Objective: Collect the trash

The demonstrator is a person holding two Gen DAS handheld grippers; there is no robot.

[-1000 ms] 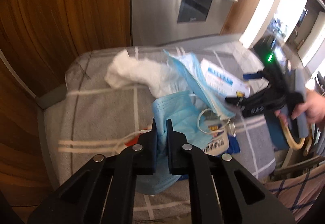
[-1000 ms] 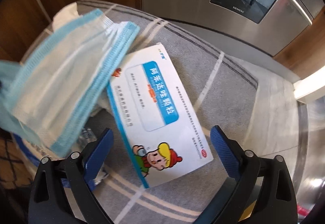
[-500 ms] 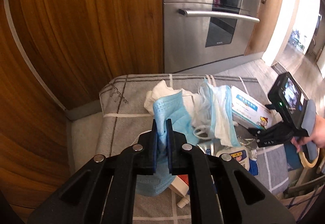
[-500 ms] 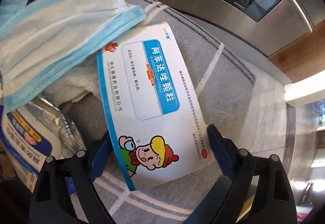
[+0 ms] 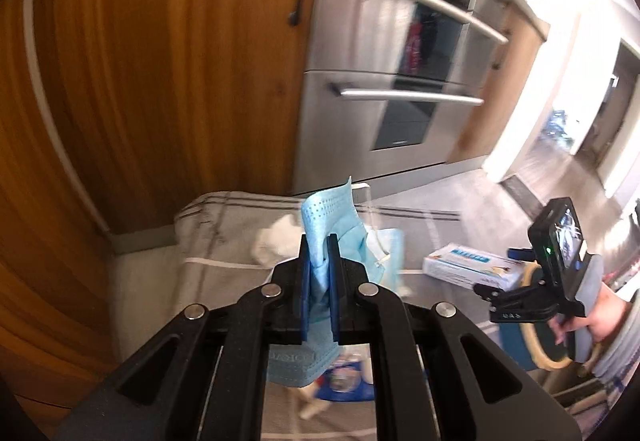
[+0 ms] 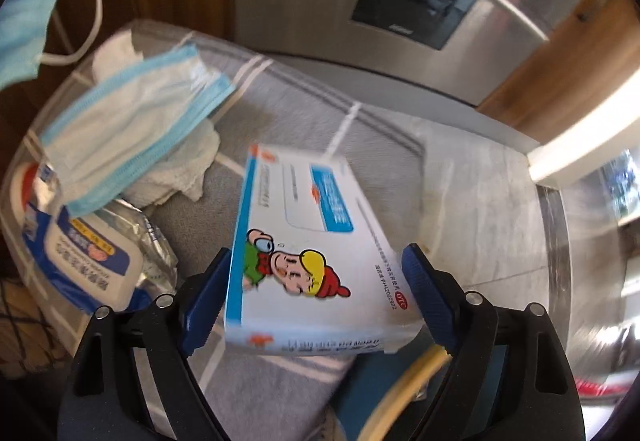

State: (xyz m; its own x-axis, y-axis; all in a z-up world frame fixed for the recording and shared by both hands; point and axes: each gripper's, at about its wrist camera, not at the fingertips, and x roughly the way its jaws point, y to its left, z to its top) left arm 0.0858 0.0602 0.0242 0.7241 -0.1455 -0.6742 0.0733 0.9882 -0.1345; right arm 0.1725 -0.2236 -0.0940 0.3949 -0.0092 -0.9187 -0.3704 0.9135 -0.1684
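My left gripper [image 5: 319,241] is shut on a blue face mask [image 5: 330,217] and holds it above the grey checked cloth [image 5: 208,273]; that mask also hangs at the top left of the right wrist view [image 6: 24,25]. My right gripper [image 6: 316,273] is shut on a white and blue medicine box [image 6: 308,241] with a cartoon child, lifted off the cloth. The box [image 5: 468,267] and the right gripper [image 5: 532,297] show at the right of the left wrist view. A second face mask [image 6: 132,129] lies on a white tissue [image 6: 176,169].
A blue and white wipes pack [image 6: 84,261] lies at the left. A blue bin with a tan rim [image 6: 400,393] sits below the right gripper. A steel oven [image 5: 400,81] and wooden cabinets [image 5: 160,61] stand behind the cloth.
My left gripper has lifted the blue mask higher off the pile. My right gripper has closed on the medicine box and raised it off the cloth.
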